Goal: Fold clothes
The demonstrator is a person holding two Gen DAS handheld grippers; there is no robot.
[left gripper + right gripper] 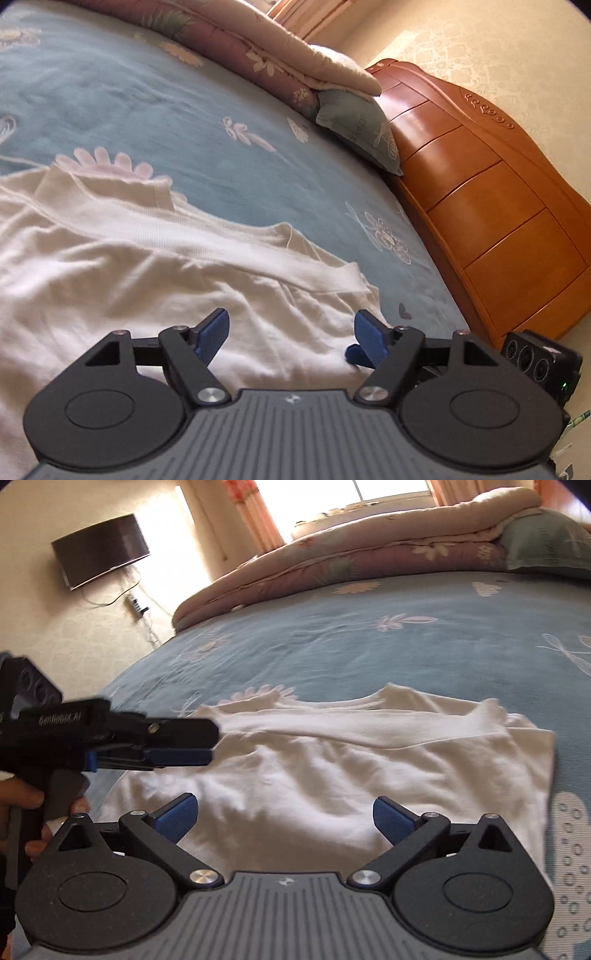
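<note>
Left wrist view: white garment (140, 266), a soft cream-white top, lies spread and creased on the bed (229, 177), its ribbed neck edge turned toward the far side and one sleeve folded across the body. Same garment in the right wrist view (351, 760), roughly rectangular, one straight side edge at the picture's right, wrinkles across the middle. Left claw (290, 338): black linkage arms, blue ribbed pads, jaws parted with nothing between them, poised over the near part of the cloth; whether the pads brush the fabric cannot be told. Right claw (284, 818): same build, jaws spread wide, empty, above the near hem of the garment. Left claw also seen side-on in the right wrist view (184, 746), at the garment's left edge, held by a hand (33, 812) on a grey grip. Bed cover: blue-grey with pale flower and dragonfly motifs. Folded quilt (258, 48), mauve and cream with leaf print, along the far side of the bed; also in the right wrist view (369, 550). Pillow (358, 125), grey-green, beside the quilt's end. Wooden headboard (491, 206), orange-brown, panelled, against a cream patterned wall. Wall-mounted dark screen (99, 550) with dangling cable; bright window with peach curtains (255, 513).
</note>
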